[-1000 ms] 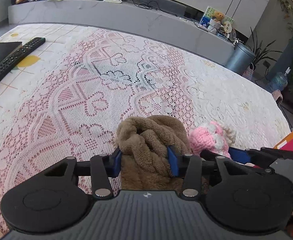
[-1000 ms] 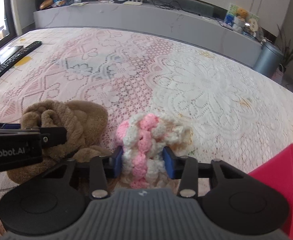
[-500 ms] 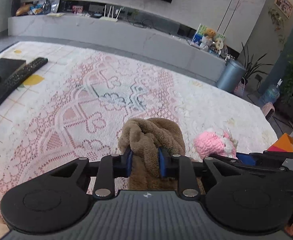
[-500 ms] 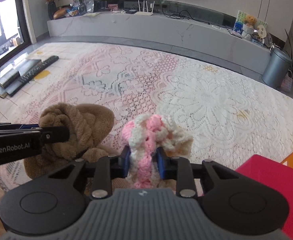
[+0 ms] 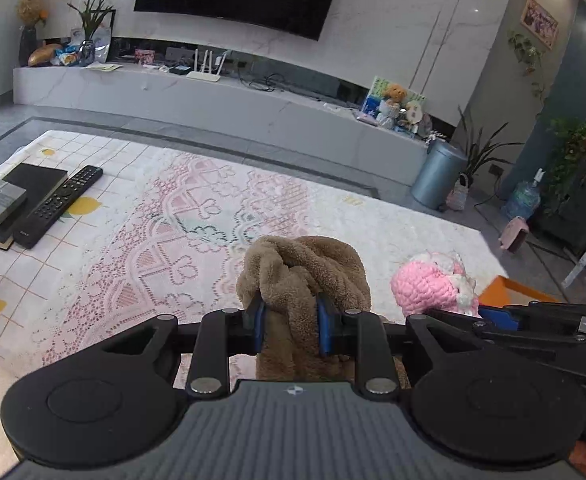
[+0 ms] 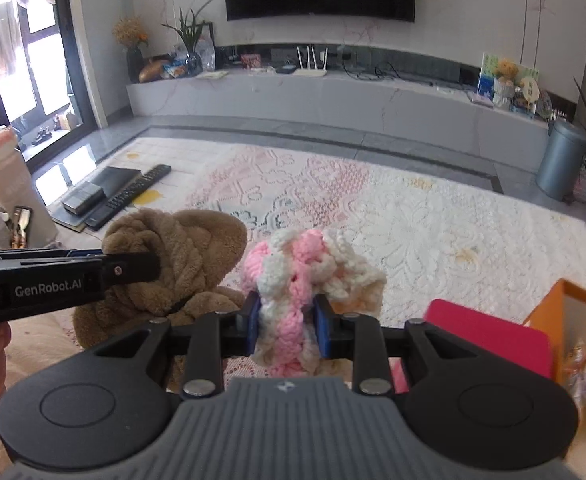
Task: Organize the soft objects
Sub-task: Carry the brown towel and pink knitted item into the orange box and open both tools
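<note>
— Where are the edges, and how much room is there?

— The lace rug runs wide and bare ahead of both grippers; its far edge meets grey floor in front of the long marble TV bench. On the left edge lie a remote control and a black book, well apart from the soft things. On the right, near the right gripper, stand a pink box and an orange box; a metal bin sits far off by the bench.

— And the grippers?

— The left gripper pinches the brown plush hat, its blue pads sunk into the fabric. The right gripper pinches the pink-and-white crochet piece the same way. The two bundles hang side by side, just apart.

— What differs from a second ago?

— Then both soft things rested on the rug, and the left jaws stood wider around the hat; those jaws have closed onto it. Now both bundles are lifted clear, and the television and wall show above the bench.
</note>
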`<state>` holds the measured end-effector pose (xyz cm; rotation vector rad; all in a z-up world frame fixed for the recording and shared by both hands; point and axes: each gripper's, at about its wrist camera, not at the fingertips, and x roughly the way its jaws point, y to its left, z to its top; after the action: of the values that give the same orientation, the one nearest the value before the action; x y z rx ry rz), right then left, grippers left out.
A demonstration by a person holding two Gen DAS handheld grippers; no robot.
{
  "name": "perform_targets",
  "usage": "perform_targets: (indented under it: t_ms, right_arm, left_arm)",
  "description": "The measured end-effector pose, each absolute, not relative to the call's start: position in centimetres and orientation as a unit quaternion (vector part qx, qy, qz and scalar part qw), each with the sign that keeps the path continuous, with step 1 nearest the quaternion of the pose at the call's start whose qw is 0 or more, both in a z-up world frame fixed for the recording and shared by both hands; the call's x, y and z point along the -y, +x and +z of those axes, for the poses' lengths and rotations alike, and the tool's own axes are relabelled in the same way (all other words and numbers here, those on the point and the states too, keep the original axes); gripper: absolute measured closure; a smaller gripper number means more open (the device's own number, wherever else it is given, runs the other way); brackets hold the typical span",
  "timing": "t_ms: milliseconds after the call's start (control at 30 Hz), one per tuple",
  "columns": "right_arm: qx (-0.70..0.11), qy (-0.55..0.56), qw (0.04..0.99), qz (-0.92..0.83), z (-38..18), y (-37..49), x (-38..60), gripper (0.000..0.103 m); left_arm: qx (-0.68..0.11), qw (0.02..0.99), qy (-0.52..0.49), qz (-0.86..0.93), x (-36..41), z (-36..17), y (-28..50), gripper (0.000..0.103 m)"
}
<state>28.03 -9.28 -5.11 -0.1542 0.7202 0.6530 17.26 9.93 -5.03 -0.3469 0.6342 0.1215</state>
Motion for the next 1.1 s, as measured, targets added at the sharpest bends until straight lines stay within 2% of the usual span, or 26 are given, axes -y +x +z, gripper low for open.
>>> perform_targets:
  t_ms: [500,833,1100]
  right_arm:
    - [-0.331,-0.059,0.915,0.223,-0.5,24.2,24.0,0.076]
    - [-0.334,-0.065,0.931,0.133,-0.3,24.3,33.5,0.075]
    - [-0.361,-0.044,0.928,0.076,-1.2,26.5,38.6,0.075]
  left_arm:
    - [-0.269,0.952,-0.131,-0.064,0.2,-0.1,17.1,0.074]
    - [-0.267,0.946,-0.112,-0.145,8.2,0.3,21.2,0.074]
    - [-0.301,0.928,-0.097,-0.199,13.9,-1.0,26.1,0.074]
